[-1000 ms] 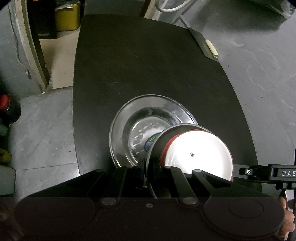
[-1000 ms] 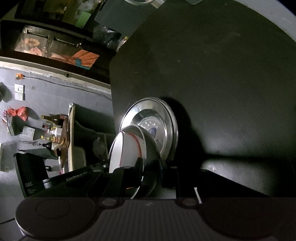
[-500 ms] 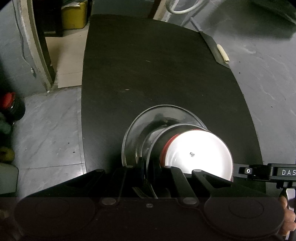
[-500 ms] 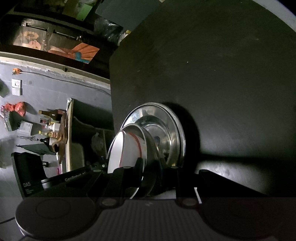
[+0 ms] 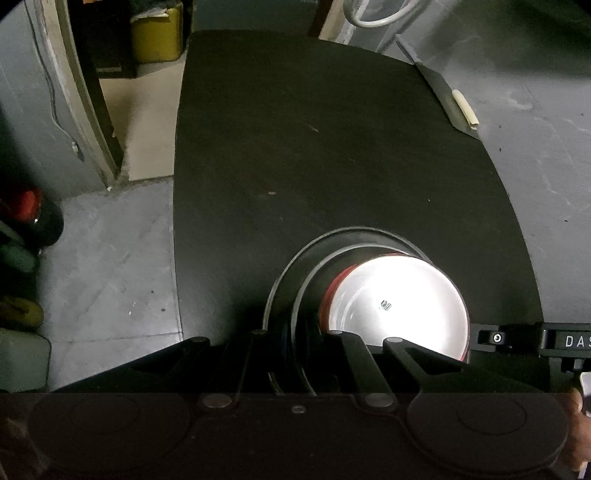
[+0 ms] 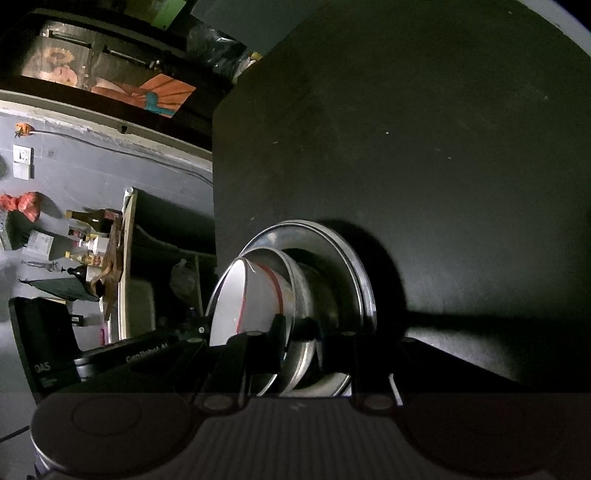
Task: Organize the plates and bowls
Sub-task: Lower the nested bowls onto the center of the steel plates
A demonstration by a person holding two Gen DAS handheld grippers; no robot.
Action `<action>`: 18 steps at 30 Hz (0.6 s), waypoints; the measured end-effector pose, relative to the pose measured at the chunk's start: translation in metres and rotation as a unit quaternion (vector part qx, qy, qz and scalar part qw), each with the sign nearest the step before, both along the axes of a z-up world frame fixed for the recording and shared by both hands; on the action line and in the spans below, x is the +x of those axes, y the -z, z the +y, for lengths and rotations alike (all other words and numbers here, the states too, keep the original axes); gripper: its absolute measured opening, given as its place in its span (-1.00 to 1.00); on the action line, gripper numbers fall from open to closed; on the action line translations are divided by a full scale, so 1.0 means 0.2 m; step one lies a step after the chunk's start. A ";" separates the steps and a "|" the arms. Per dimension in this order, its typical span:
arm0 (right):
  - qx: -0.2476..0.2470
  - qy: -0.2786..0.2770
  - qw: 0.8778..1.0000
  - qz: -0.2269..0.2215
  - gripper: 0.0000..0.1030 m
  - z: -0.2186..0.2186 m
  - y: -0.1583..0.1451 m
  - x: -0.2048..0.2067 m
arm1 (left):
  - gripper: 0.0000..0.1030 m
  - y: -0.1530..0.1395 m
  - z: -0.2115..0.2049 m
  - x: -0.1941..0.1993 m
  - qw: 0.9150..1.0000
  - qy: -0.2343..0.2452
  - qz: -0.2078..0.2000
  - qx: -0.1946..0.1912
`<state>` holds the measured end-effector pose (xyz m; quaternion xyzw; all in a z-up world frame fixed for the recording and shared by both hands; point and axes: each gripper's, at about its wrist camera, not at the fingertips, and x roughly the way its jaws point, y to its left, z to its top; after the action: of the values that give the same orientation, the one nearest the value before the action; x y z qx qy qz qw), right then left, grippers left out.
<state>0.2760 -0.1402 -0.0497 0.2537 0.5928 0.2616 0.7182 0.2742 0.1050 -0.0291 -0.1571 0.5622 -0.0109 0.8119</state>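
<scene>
Holding, between both tools, a nested stack low in the frame: a white bowl with a red band (image 5: 399, 302) sitting inside a steel bowl (image 6: 295, 291), both poised over the wide steel plate (image 6: 354, 266) lying on the black table (image 5: 332, 147); left gripper (image 5: 295, 354) clenched on the steel bowl's near rim at lower centre of the left wrist view, jaws nearly together with only the thin rim between; right gripper (image 6: 299, 332) likewise clamped on the opposite rim, lower centre of the right wrist view; judging the stacking as well advanced, with bowls already nested and lined up over the plate, though not possible to tell whether the steel bowl's base is touching the plate yet; remaining, by the look of it, seating the bowls and letting go on both sides; showing no other plates or bowls anywhere on the tabletop, so perhaps the last pieces; lying beyond the table: a yellow container (image 5: 157, 35) at upper left, a red-topped dark object (image 5: 29, 214) at the left edge, bottles on a shelf (image 6: 88, 243) at middle left of the right wrist view; blocking nothing on the bare tabletop; risking only a tilt of the stack if one side releases first.
</scene>
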 end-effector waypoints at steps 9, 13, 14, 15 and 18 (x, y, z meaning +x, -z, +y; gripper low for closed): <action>-0.003 0.004 1.000 -0.010 -0.63 0.00 0.00 0.00 | -0.87 -0.01 -0.01 0.00 1.000 0.000 -0.008 0.009; -0.019 0.002 0.999 -0.026 -0.63 0.01 0.01 -0.02 | -0.87 -0.01 -0.03 -0.01 1.000 0.003 -0.014 0.017; -0.027 0.001 0.999 -0.030 -0.63 0.02 0.01 -0.03 | -0.87 -0.01 -0.03 -0.01 1.000 0.004 -0.015 0.019; -0.028 0.001 0.999 -0.036 -0.63 0.03 0.01 -0.04 | -0.87 -0.01 -0.03 -0.02 1.000 0.004 -0.016 0.021; -0.029 0.008 0.999 -0.043 -0.62 0.02 0.01 -0.06 | -0.86 -0.02 -0.05 -0.02 0.999 0.001 -0.019 0.029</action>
<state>0.2643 -0.1354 -0.0511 0.2261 0.5669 0.2495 0.7519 0.2707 0.0951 -0.0260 -0.1324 0.5473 0.0013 0.8264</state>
